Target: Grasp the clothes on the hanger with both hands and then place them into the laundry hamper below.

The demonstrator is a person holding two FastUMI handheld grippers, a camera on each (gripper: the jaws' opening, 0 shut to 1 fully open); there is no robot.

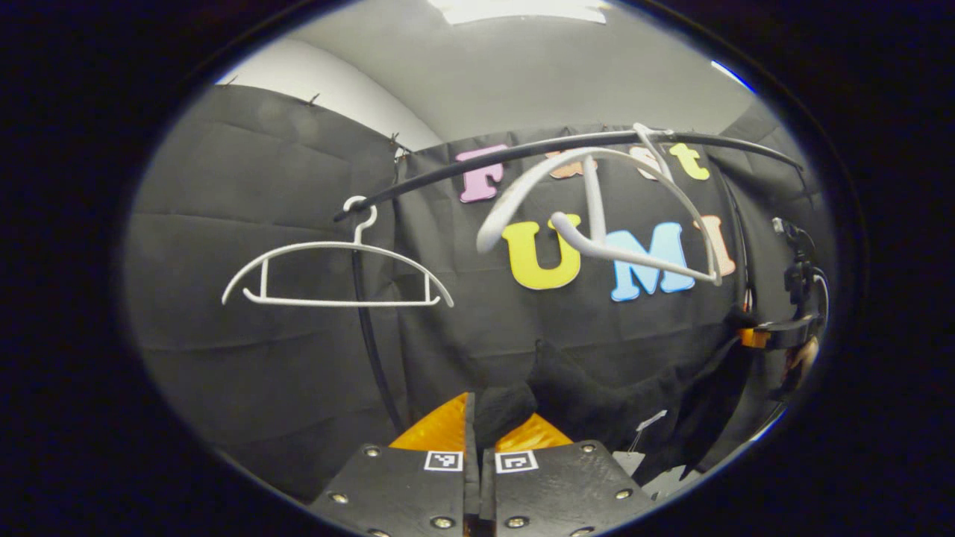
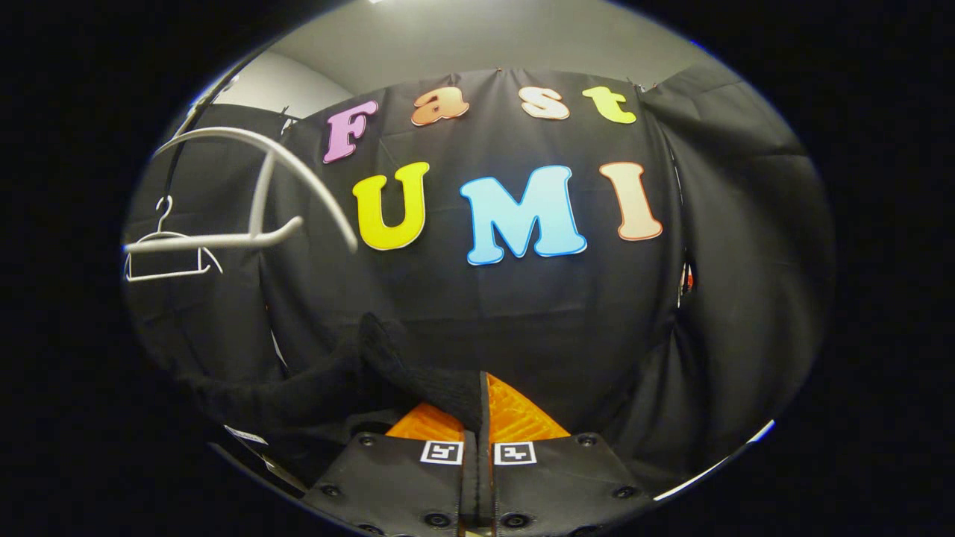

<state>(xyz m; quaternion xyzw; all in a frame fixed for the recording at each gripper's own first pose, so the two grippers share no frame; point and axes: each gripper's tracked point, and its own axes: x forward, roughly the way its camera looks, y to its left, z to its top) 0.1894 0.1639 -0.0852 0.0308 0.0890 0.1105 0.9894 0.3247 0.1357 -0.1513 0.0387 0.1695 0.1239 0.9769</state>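
- Both tongs, left [image 1: 473, 441] and right [image 2: 477, 418], are closed tight on a black garment [image 1: 597, 406] strung between them, low in the booth, clear of the bare hanger [image 1: 604, 216] above.
- Judged next: lower it together into the hamper, which lies below.

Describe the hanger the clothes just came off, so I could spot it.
Find the black rail curving across the booth. Two white hangers hang from it; the nearer hanger is swung askew and looks bigger, while the far hanger hangs level by the rail's end.
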